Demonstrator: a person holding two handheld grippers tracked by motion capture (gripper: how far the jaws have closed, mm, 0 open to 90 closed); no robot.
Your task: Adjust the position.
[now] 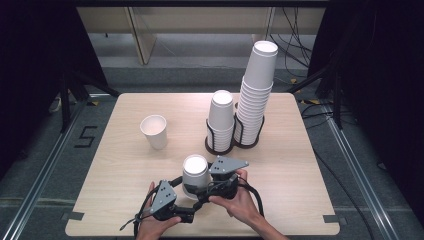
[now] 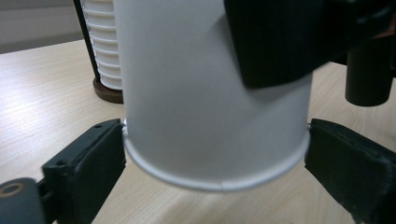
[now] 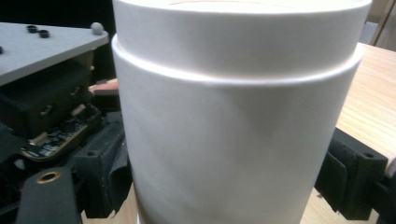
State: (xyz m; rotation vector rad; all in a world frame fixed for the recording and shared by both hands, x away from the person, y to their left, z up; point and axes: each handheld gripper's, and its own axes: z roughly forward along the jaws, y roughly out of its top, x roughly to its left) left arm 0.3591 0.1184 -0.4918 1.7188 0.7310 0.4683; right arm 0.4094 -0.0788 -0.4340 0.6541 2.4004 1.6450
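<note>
Separating what looks like a nested pair calls for a firm but gentle squeeze: the paper cup [image 1: 195, 172] has thin walls, so I would keep the right gripper [image 3: 229, 177] low on the pressure and lift straight up, not sideways. That gripper is grasping the cup around its body, one black jaw on each flank, and the wall between them shows a faint crease. An inner cup [image 3: 238, 23] seems to stand proud of the outer rim. The left gripper [image 2: 215, 154] is released: its jaws flank the cup's base at nine and three o'clock, right at the edge but not squeezing. Seen from above, the cup stands at the six o'clock side of the table [image 1: 125, 175], with the cup stacks [image 1: 250, 105] towards one o'clock.
</note>
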